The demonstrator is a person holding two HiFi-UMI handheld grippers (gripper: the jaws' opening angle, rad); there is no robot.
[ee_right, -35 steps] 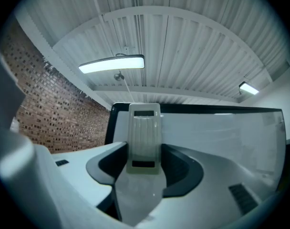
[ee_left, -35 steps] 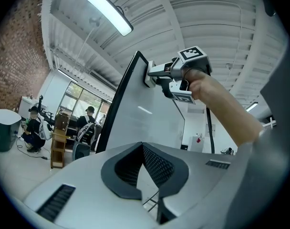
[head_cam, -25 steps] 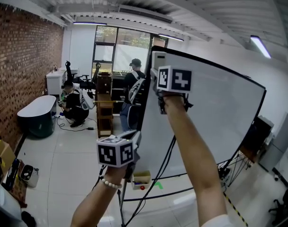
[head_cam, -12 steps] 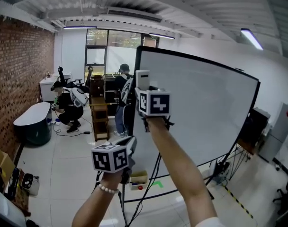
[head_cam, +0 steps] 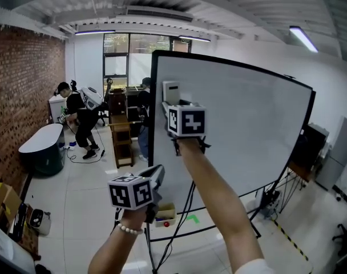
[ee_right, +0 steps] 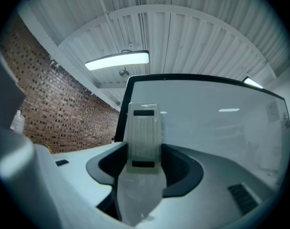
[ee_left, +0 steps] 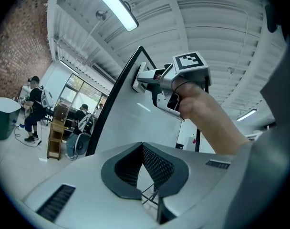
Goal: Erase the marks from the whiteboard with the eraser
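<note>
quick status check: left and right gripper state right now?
Left gripper: closed, nothing between its jaws.
Right gripper: closed on the eraser.

Right gripper [ee_right: 144, 167] fingers [ee_right: 184, 168] clamped on upright white eraser [ee_right: 144, 132], in front of whiteboard [ee_right: 216, 123] near its top-left corner. Brick wall [ee_right: 54, 104] left, ceiling light [ee_right: 117, 60] above.

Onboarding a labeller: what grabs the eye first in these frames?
The large black-framed whiteboard on its stand fills the centre-right, with no marks visible. The right gripper is up by its upper-left area, shut on a pale ribbed rectangular eraser. The left gripper hangs lower, jaws together and empty.
</note>
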